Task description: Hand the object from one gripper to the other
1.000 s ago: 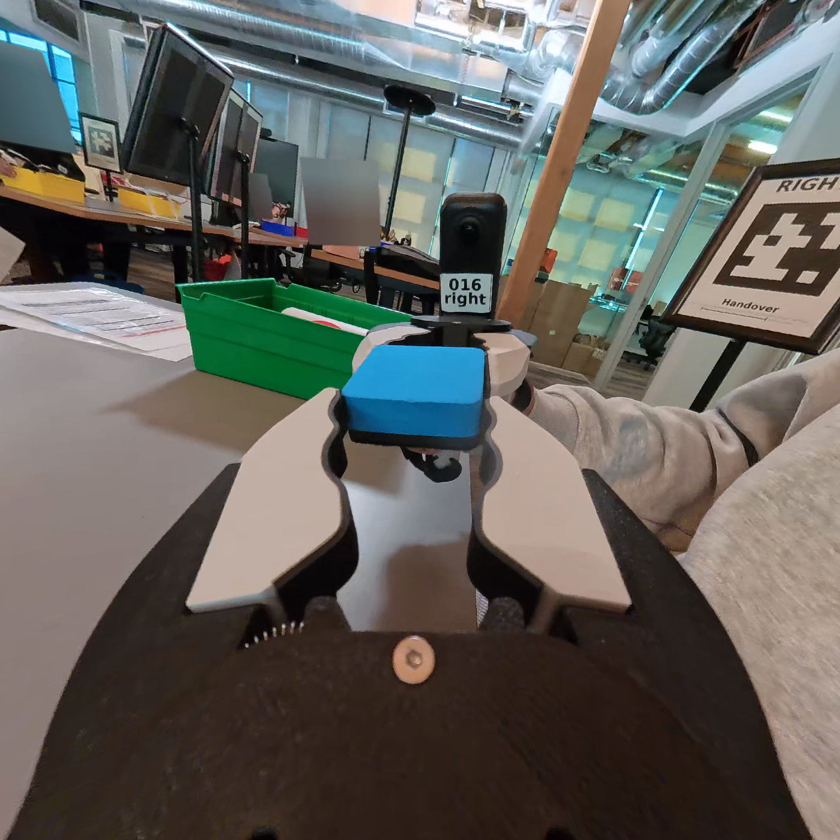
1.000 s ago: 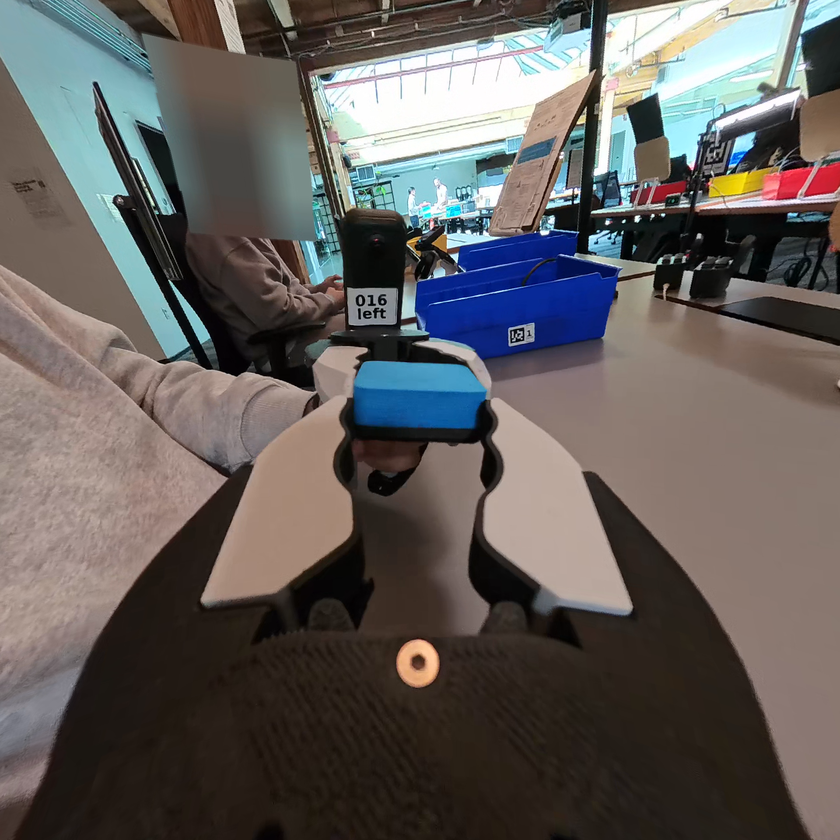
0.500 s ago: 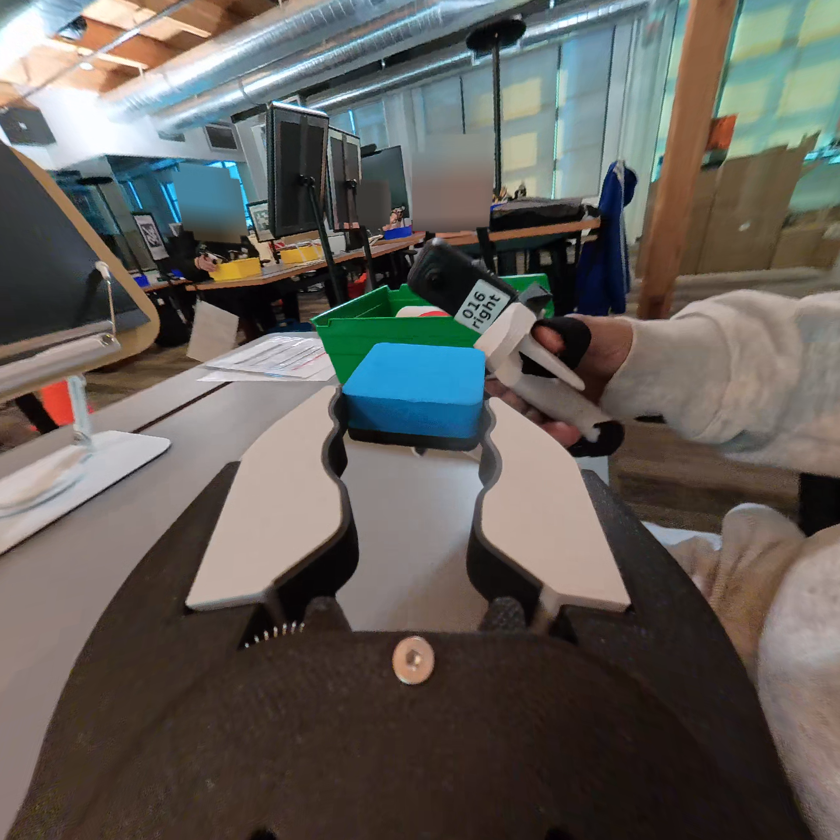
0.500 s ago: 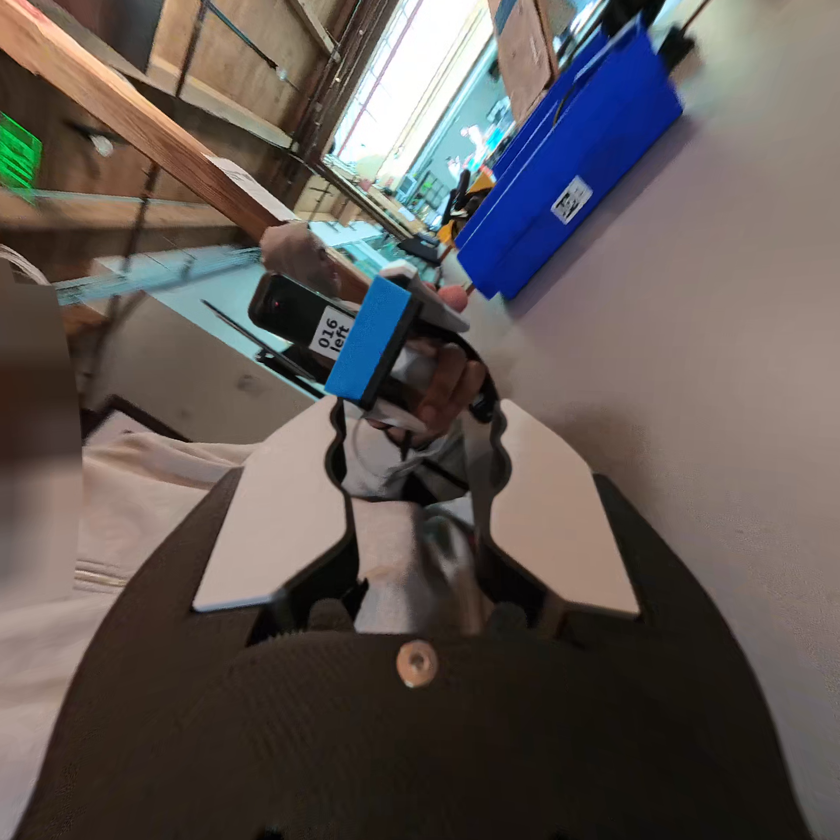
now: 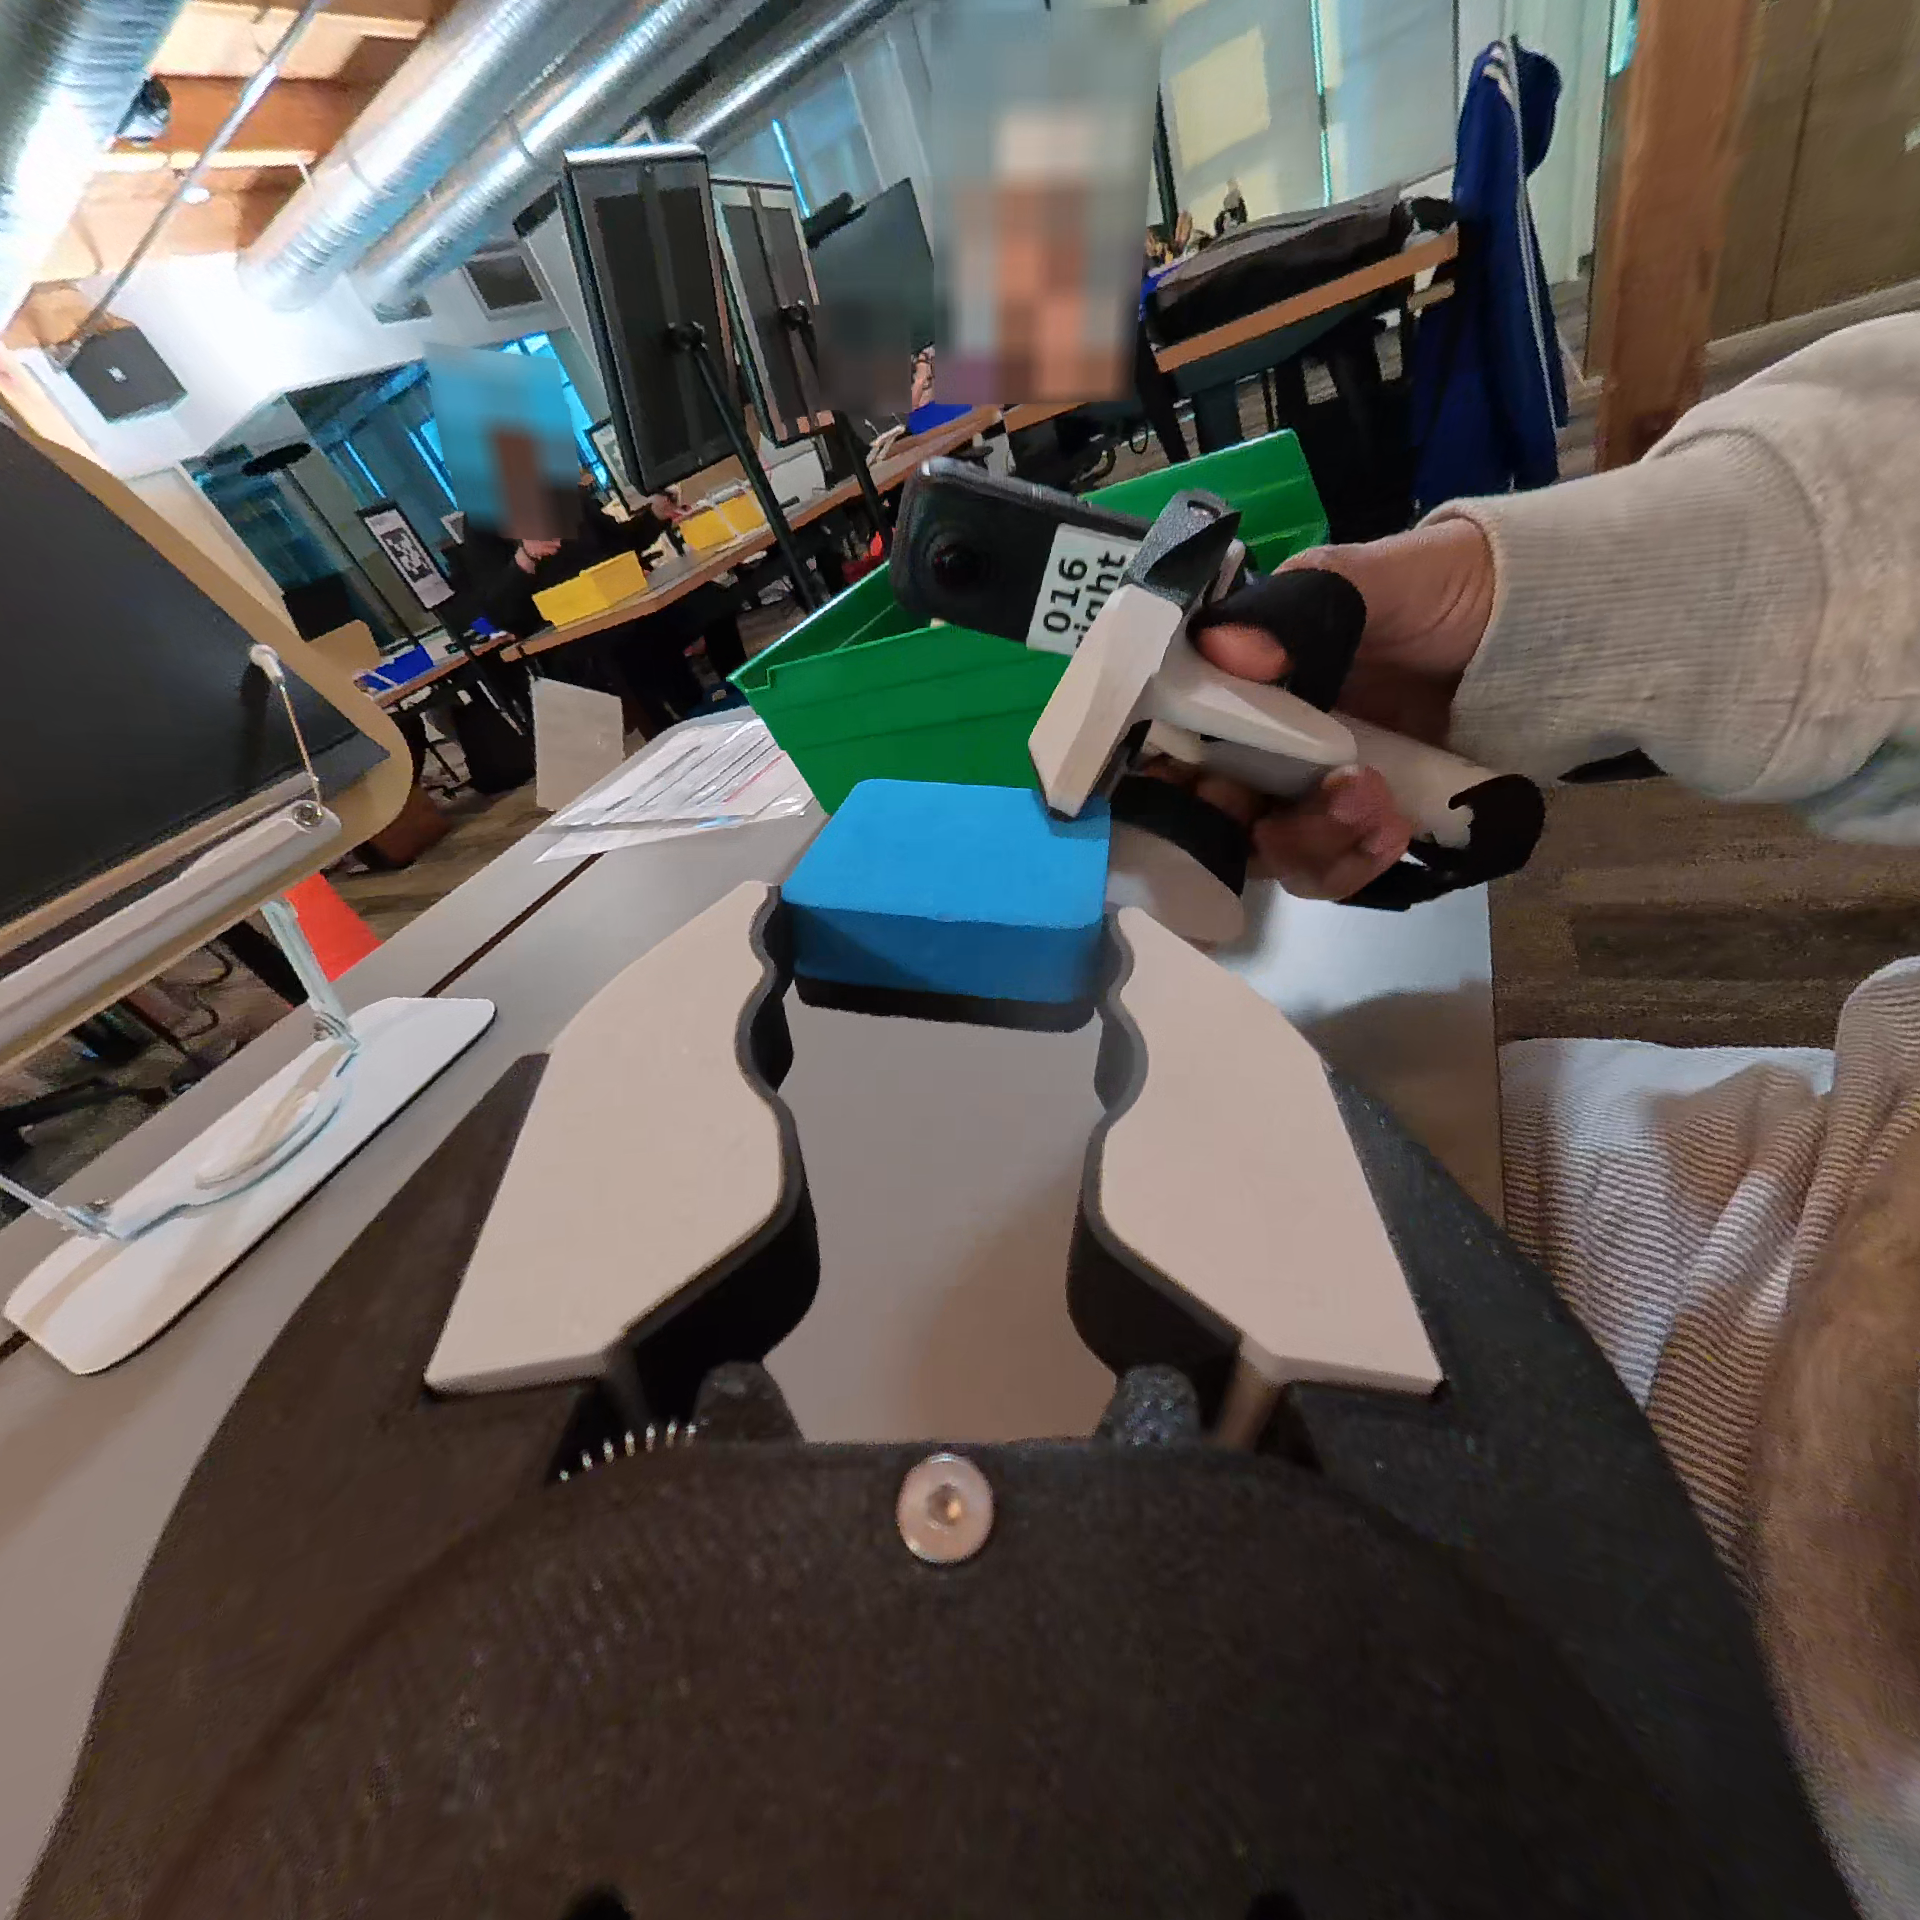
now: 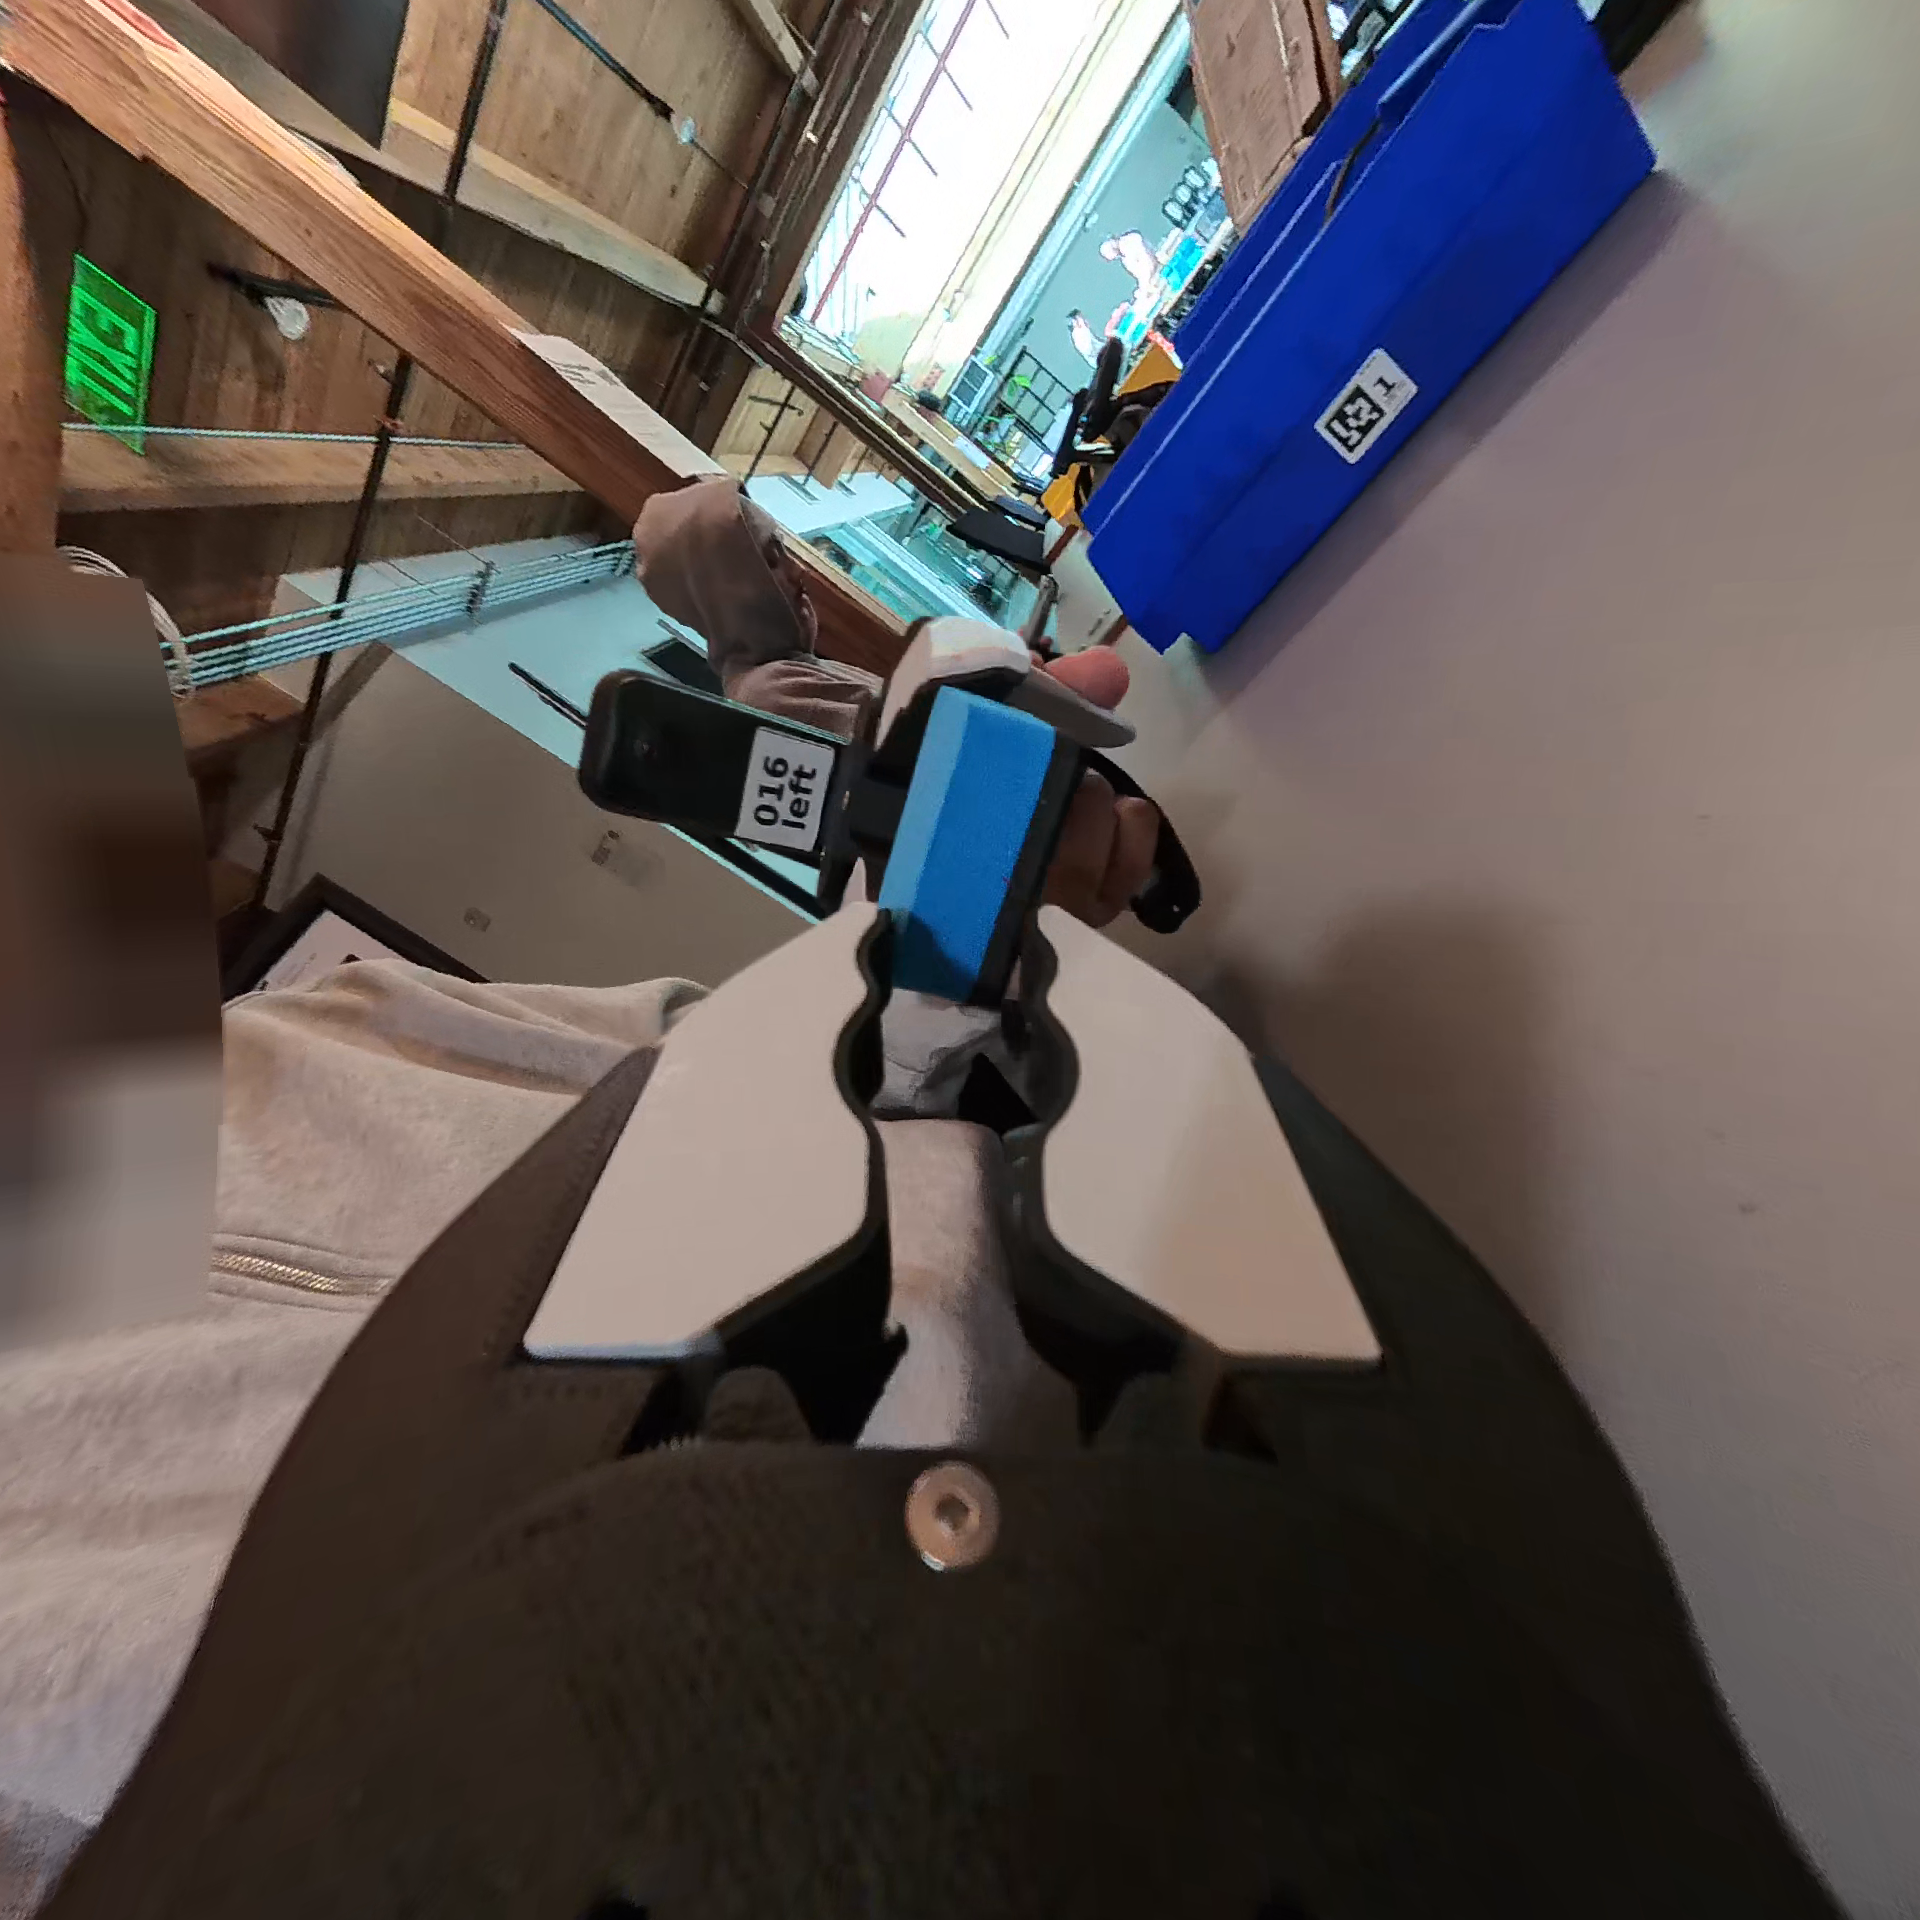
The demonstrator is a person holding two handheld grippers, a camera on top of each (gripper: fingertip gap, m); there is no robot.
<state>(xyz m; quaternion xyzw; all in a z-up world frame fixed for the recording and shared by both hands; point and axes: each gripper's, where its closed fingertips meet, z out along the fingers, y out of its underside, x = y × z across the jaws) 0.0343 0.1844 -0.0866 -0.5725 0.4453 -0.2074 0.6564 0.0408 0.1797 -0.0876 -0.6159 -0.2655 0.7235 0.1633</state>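
- Left wrist view: the left gripper (image 5: pixel 943 961) has its two fingers clamped on the sides of the blue block (image 5: pixel 943 871), a blue foam pad on a black base, held at the fingertips above the grey table (image 5: pixel 644 894).
- Left wrist view: one second ago the right gripper (image 5: pixel 1075 831) faced this one head-on with the block between both. It now sits to the right, rolled onto its side, with one white finger (image 5: pixel 1096 717) touching the block's far right corner.
- Left wrist view: the second finger of the right gripper is partly hidden behind the block, so this view does not show the finger gap.
- Left wrist view: a green bin (image 5: pixel 935 686) stands behind the block; it plays no part in this step.
- Right wrist view: the camera has rolled strongly since one second ago, so the table (image 6: pixel 1558 935) and the blue bins (image 6: pixel 1371 353) now appear tilted.
- Right wrist view: the right gripper (image 6: pixel 956 992) has its fingers apart, narrower than half a second ago. The block's near end (image 6: pixel 961 831) sits at the fingertips; contact on both sides cannot be confirmed.
- Right wrist view: the left gripper (image 6: pixel 977 748) holds the block by its opposite faces.
- Assessment: the right gripper has re-oriented for a crosswise grip. The handover is not yet complete; the block remains in the left gripper. The right fingers must close before the left fingers release.
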